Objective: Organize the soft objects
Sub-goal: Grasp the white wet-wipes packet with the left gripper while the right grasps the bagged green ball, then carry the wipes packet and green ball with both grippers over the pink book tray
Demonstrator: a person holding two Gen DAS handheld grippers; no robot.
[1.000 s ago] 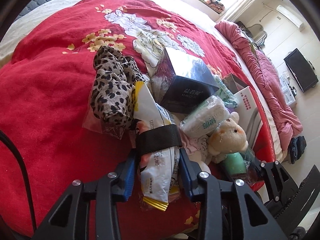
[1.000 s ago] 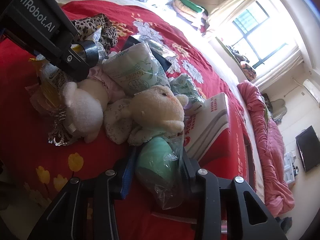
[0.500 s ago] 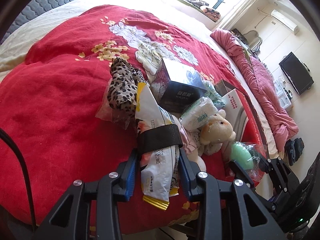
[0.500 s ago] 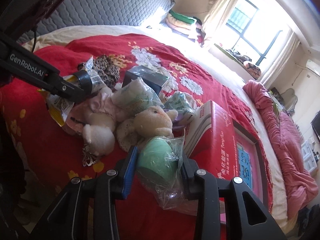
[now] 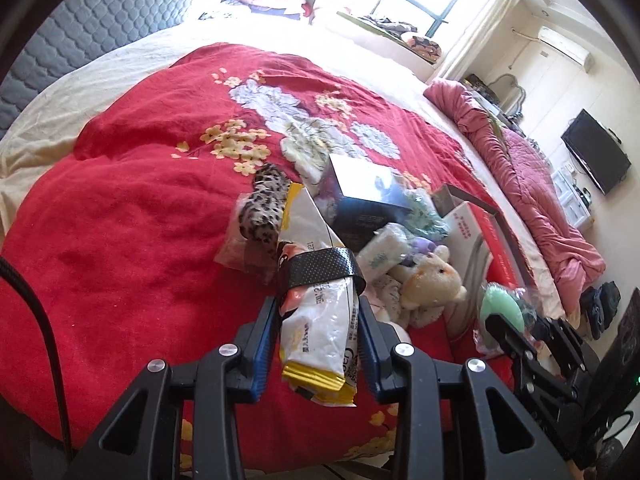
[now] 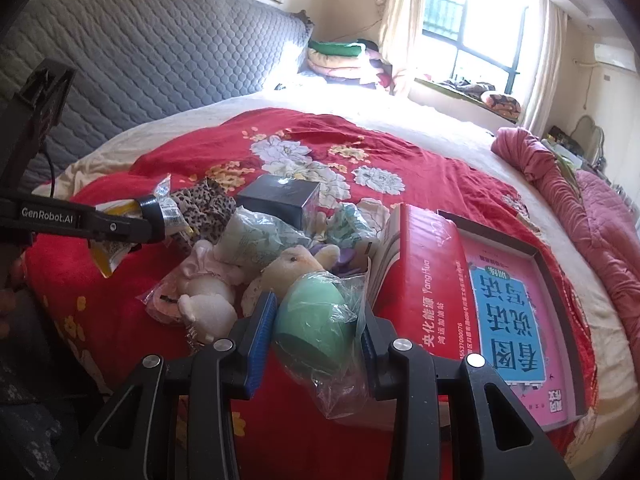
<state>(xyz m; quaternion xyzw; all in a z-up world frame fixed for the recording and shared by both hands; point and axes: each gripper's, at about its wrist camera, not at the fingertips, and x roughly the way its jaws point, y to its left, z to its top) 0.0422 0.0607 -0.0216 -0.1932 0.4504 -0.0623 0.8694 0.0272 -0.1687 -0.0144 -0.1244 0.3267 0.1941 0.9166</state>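
Observation:
My left gripper (image 5: 318, 309) is shut on a white and yellow packet (image 5: 316, 344) with a black band around it, held above the red quilt (image 5: 120, 240). My right gripper (image 6: 316, 309) is shut on a mint green soft thing in a clear plastic bag (image 6: 310, 332), also lifted off the bed. Below lies the pile: a cream plush toy (image 6: 296, 264), a white plush toy (image 6: 208, 304), a pack of tissues (image 6: 256, 240) and a bagged leopard-print cloth (image 5: 264, 208). The right wrist view shows the left gripper (image 6: 152, 220) at the left with its packet.
A dark glossy box (image 5: 368, 200) stands behind the pile. A red carton (image 6: 428, 280) and a pink tray-like box with blue print (image 6: 508, 312) lie to the right. A pink duvet (image 5: 528, 184) lies along the bed's far side. The grey padded headboard (image 6: 160, 60) stands at the back.
Both grippers have risen away from the pile with their loads still held, so the pile looks smaller and further off. The right view has rolled and tilted up toward the headboard and window.

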